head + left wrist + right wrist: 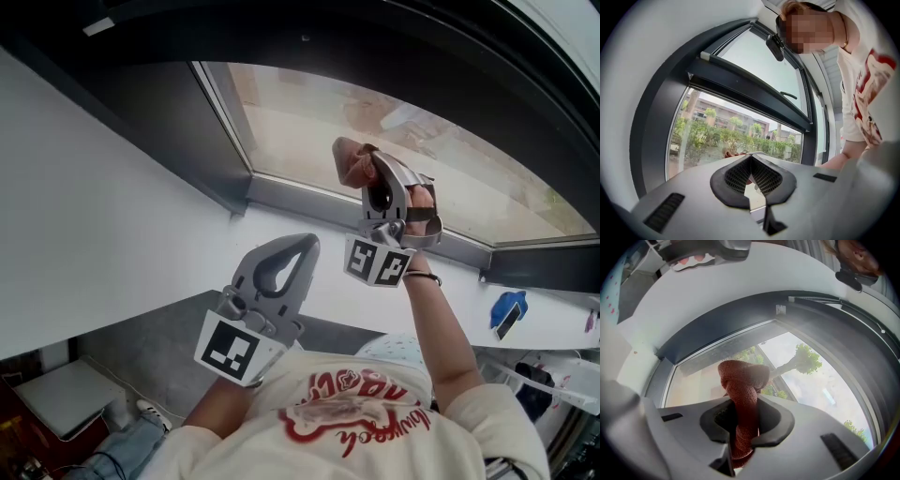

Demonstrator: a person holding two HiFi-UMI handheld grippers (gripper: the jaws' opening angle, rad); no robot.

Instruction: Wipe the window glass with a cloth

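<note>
Right hand-held gripper (743,401) pinches a bunched rust-red cloth (740,380) close to the window glass (309,122); left hand-held gripper (751,157), jaws pressed together on nothing, sits below that glass

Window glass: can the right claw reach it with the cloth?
Probably yes. The right claw, shut on the cloth, is up close in front of the window glass, and nothing shows between them.

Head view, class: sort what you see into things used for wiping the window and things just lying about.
In use:
reddish-brown cloth, gripped by the right gripper
window glass

Lying about:
blue object on the sill
white box, low at the left
left gripper, shut on nothing
</note>
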